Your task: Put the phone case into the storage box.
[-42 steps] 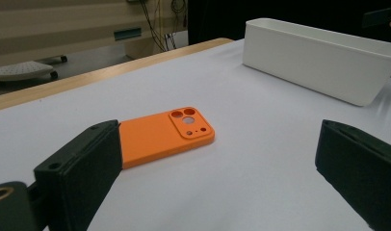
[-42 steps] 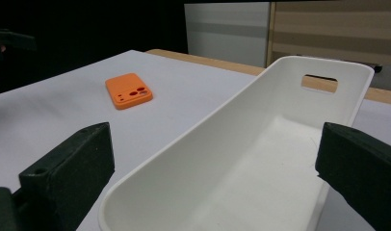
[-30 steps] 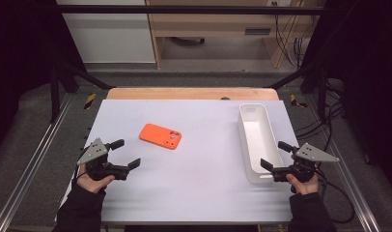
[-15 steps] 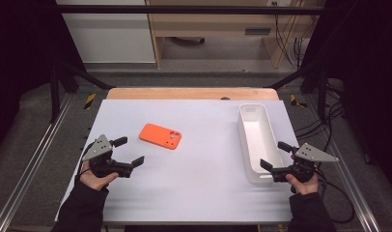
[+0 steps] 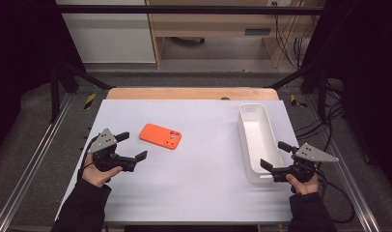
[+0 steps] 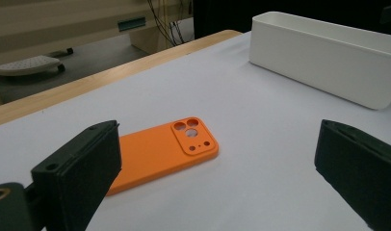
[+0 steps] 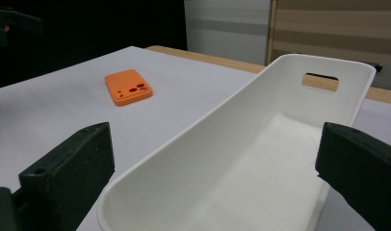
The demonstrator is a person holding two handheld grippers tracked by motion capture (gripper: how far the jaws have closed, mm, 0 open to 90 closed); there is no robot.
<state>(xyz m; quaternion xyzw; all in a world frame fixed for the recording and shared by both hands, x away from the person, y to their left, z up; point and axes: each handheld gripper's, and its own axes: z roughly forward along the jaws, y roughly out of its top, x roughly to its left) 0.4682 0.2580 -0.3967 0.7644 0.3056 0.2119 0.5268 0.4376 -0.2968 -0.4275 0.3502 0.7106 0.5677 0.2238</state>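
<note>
While the left gripper (image 5: 133,146) hangs over the table's (image 5: 203,193) near-left part, its jaws stand wide apart w/ nothing between them. Pointing toward the orange case (image 5: 160,136), which lies flat, back up, just beyond and to the right of the jaw tips — near, not touching. In the left gripper view the case (image 6: 160,154) sits between the two black jaws but farther out, camera cutout toward the tray (image 6: 323,57), one end tucked behind the left-hand jaw. Case is apart from everything else, on bare white tabletop, left of centre.

Over to the right gripper (image 5: 276,155): also spread wide, gripping nothing, held low at the table's near-right corner. It faces the near end of the white tray (image 5: 257,140), which runs lengthwise away from the person along the right side. One jaw tip looks about level w/ the tray's near corner; contact can't be told from above. In the right gripper view the tray (image 7: 261,159) sits between the jaws, its rounded near rim right up close, inside bare, handle slot in the far wall. Case (image 7: 128,86) lies well off to the left there, across open tabletop.

Both hands wrap the gripper bodies from below, dark sleeves coming in from the near edge. Case and tray well apart.
</note>
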